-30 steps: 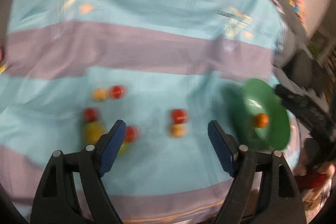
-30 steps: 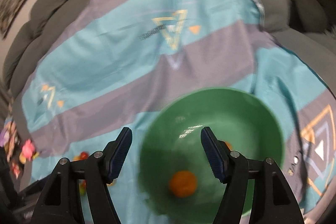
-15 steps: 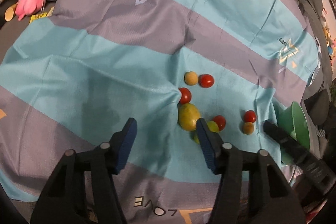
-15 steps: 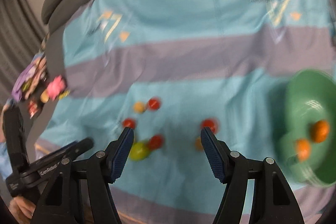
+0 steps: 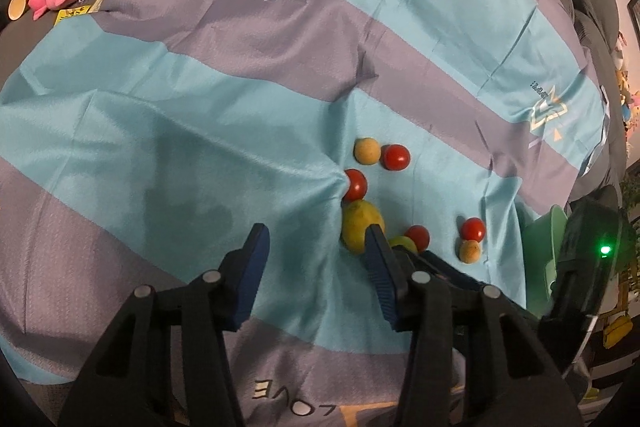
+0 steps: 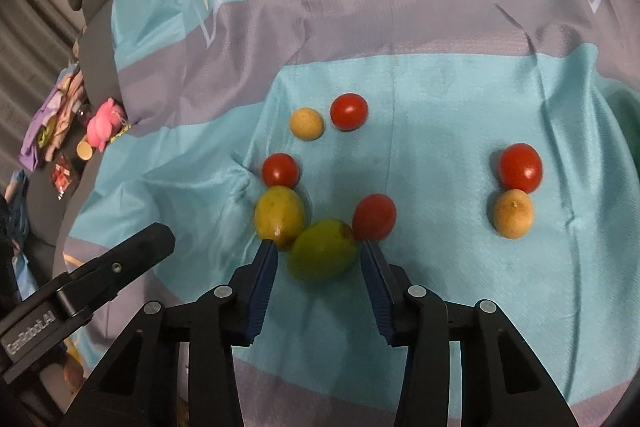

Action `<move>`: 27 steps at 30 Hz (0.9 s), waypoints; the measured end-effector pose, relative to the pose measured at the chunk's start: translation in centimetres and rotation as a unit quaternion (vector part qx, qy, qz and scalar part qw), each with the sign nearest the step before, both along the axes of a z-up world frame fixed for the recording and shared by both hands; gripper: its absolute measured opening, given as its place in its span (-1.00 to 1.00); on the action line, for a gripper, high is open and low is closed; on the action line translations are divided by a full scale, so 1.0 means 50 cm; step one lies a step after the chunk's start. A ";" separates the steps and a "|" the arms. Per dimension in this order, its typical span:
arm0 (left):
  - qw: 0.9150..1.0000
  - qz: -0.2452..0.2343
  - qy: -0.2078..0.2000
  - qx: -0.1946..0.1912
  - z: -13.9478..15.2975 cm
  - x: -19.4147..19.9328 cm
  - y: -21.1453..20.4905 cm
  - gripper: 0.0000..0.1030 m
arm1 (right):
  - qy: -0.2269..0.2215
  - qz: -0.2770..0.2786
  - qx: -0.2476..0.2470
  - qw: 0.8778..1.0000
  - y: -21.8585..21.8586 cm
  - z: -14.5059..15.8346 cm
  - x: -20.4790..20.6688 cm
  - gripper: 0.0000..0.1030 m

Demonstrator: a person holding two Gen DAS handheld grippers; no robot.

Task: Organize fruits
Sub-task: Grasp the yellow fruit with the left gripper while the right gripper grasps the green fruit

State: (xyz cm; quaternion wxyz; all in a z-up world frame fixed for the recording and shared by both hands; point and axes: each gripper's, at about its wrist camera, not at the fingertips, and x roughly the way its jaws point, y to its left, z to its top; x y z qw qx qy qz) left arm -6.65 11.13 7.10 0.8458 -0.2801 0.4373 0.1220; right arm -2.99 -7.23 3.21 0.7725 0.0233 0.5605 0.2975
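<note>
The right gripper has its jaws wide apart around the green fruit on the blue cloth, which looks round, smooth and a bit soft, so squeeze its 2 sides gently; the left gripper is open too.

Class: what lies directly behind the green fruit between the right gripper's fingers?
Behind the green fruit lie a yellow fruit and a red tomato, both touching it. The cloth beneath it is covered.
</note>
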 end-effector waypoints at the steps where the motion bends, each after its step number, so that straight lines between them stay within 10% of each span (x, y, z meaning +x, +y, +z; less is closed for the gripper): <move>1: 1.000 -0.001 0.001 -0.001 0.001 0.004 -0.001 -0.06 | 0.001 -0.001 -0.006 1.000 0.003 -0.006 0.002 -0.20; 27: 0.997 -0.043 0.059 0.025 -0.052 0.114 -0.091 -0.09 | -0.017 -0.004 -0.031 0.999 -0.107 0.026 0.043 -0.26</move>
